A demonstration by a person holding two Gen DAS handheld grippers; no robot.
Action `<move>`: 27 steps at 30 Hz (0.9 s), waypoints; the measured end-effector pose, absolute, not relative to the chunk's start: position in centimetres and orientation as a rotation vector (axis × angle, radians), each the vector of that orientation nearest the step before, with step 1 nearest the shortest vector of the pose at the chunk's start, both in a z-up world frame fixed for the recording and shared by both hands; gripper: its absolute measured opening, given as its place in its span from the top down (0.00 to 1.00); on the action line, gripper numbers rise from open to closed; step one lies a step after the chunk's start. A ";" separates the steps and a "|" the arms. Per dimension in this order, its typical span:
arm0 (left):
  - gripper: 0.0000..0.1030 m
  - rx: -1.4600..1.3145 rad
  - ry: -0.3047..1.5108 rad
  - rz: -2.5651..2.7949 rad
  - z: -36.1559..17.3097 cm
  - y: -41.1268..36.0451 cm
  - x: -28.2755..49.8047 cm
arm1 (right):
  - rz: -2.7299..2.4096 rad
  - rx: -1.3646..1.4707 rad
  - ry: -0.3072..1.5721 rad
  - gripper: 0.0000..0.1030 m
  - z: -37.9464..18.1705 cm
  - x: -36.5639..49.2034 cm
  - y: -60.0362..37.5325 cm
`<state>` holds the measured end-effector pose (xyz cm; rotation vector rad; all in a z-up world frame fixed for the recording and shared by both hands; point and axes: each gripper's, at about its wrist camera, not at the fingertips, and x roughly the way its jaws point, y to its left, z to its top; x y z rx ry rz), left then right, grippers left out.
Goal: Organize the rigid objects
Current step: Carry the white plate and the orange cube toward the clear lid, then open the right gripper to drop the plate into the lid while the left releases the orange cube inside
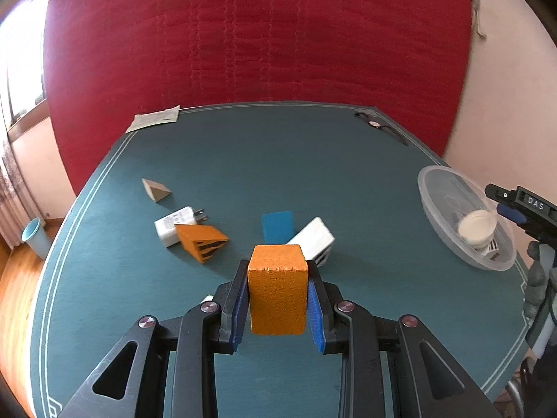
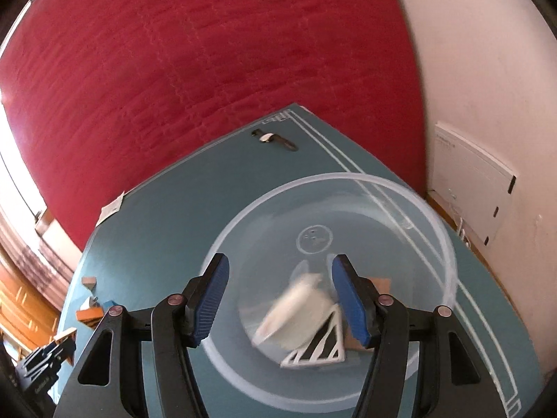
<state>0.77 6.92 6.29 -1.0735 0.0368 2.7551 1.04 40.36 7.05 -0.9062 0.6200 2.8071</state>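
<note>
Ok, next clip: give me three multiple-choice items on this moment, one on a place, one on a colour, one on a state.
1. Where is the white cup?
A. inside the clear bowl
B. on the paper slip
C. beside the grey wedge

2. What colour is the block in the left tool?
A. blue
B. orange
C. white

3. How is the right tool?
A. shut on the cup
B. shut on a charger
C. open, holding nothing

A: cup lies within the bowl's rim. B: orange faces show between the pads. C: pads stand apart, gripping nothing.
</note>
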 end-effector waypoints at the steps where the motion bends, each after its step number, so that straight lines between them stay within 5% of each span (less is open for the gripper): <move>1: 0.70 -1.072 0.040 2.750 6.3 7.2 0.7 | 2.803 -0.905 0.627 0.39 7.1 1.1 40.6; 27: 0.70 -0.988 0.191 2.581 7.6 17.0 0.0 | 2.891 -1.025 0.343 0.39 6.0 2.8 39.1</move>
